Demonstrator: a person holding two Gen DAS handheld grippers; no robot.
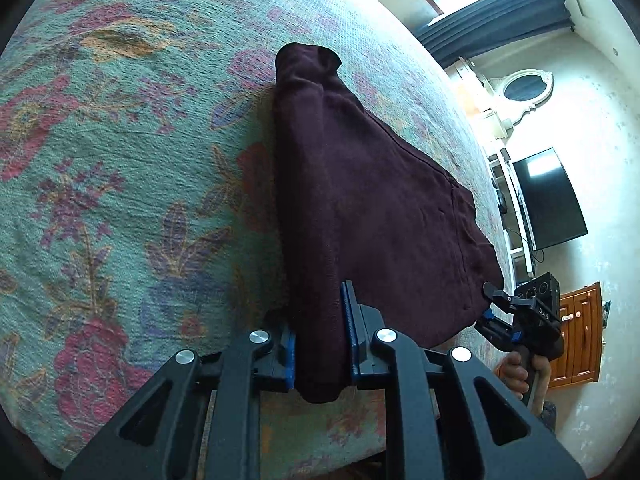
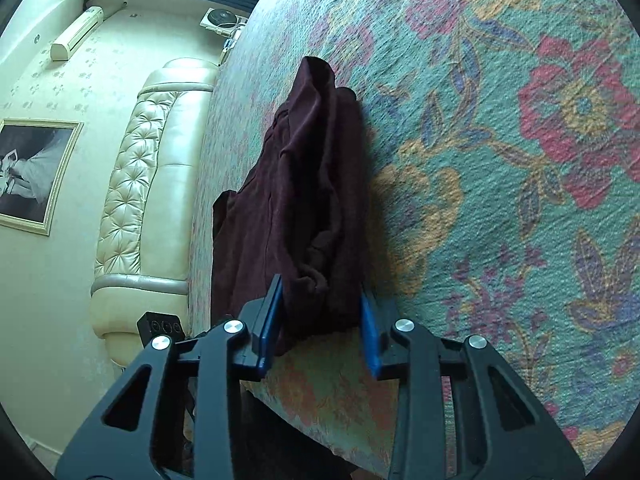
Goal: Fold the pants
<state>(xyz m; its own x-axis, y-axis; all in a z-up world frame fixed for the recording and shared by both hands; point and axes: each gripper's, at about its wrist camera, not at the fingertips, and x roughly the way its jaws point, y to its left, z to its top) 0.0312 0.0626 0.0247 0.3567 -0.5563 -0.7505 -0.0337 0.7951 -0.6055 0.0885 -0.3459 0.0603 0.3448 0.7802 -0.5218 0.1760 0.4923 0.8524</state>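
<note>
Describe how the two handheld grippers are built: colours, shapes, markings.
Both are black plastic. The left gripper and the right gripper each have slotted linkage arms joined by round silver pivot caps, ending in flat blue pads. In the left wrist view, the right gripper's body is a black box with three round dials on its face and "DAS" lettering on its side. No cables or sleeves are visible.

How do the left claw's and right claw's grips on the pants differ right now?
The left claw pinches a narrow, smooth fold of the pants; the right claw stands wider around a thicker, bunched wad. The left sits at one near corner, the right at the other. Both are closed on the fabric over the floral bedspread.
</note>
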